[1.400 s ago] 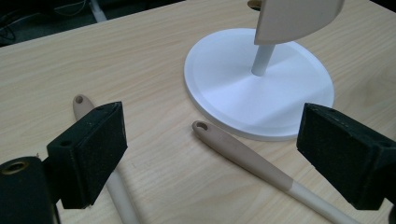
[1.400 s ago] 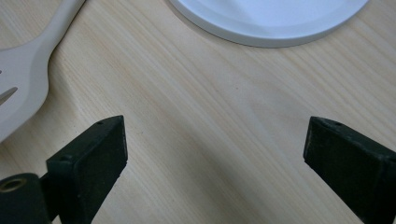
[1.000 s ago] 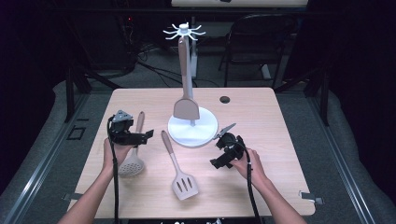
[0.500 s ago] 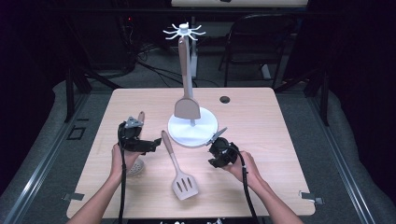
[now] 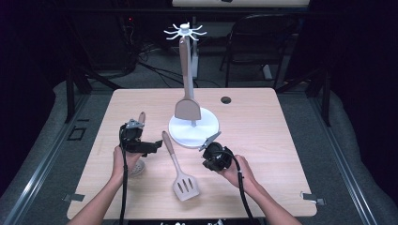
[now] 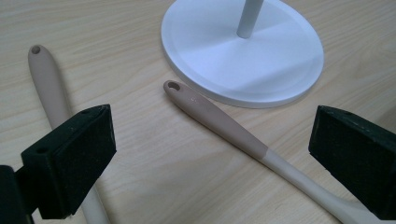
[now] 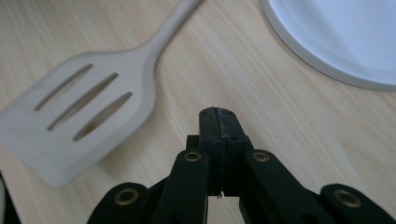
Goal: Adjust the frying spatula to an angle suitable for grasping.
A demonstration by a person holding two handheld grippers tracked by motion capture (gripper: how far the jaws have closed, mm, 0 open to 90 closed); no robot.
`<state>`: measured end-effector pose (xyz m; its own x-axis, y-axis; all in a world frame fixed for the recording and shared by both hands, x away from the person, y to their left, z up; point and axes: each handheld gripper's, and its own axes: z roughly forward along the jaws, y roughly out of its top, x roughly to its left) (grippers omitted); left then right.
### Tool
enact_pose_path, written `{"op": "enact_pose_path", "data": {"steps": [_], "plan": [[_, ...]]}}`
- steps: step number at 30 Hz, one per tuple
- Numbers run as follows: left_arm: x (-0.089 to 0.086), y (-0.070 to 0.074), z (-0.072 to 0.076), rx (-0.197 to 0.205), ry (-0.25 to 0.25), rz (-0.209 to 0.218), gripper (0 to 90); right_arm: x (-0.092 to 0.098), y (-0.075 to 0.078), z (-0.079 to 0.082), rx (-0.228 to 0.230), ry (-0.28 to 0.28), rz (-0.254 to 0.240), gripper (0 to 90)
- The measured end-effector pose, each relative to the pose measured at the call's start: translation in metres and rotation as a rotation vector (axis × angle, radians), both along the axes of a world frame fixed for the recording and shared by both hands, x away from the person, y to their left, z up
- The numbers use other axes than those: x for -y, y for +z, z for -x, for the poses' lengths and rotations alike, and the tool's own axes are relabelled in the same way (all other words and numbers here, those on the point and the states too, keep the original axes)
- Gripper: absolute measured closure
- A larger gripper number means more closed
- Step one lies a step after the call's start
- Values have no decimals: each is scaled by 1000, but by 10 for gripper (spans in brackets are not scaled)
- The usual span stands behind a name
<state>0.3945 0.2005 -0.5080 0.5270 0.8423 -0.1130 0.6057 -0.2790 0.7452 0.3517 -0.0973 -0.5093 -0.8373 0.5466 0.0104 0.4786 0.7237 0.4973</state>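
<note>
**A:** Your left gripper (image 5: 157, 145) has its jaws spread wide, nothing between the pads but bare table (image 5: 281, 140). In the left gripper view the spatula handle (image 6: 219, 119) runs slantwise across the gap, lying flat on the wood and touching neither pad.

**B:** And what crowds it?

**A:** A second handle (image 6: 46, 86) lies just beside your left pad, partly hidden under it; in the high view that is the skimmer (image 5: 136, 165) beneath your left hand. The white stand base (image 6: 243, 49) sits just past the spatula's hole end, near it but apart.

**B:** My right one?

**A:** Your right gripper (image 7: 218, 116) has just been closing and now its jaws meet, holding nothing. The slotted spatula blade (image 7: 79, 116) lies flat, ahead and to the left in the right gripper view, close but not touching. The base rim (image 7: 327, 65) is off to the upper right.

**B:** Anything on the stand?

**A:** One turner (image 5: 187, 105) hangs from the hooks (image 5: 184, 32), its blade low over the base.
</note>
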Motion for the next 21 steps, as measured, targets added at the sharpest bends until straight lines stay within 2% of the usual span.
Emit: {"op": "enact_pose_path", "data": {"steps": [5, 10, 12, 15, 21], "plan": [[1, 0, 0, -13, -16, -11, 5, -11, 3, 10, -28, 38, -51, 900], [4, -3, 0, -19, -15, -13, 7, -28, 2, 22, -43, 96, -48, 900], [5, -3, 0, -20, -14, -15, 7, -34, 3, 26, -41, 125, -26, 900], [6, -4, 0, -22, -16, -25, 9, -43, 1, 32, -56, 147, -45, 900], [8, -6, 0, -34, -15, -28, 15, -56, -7, 39, -84, 196, -14, 900]]}}
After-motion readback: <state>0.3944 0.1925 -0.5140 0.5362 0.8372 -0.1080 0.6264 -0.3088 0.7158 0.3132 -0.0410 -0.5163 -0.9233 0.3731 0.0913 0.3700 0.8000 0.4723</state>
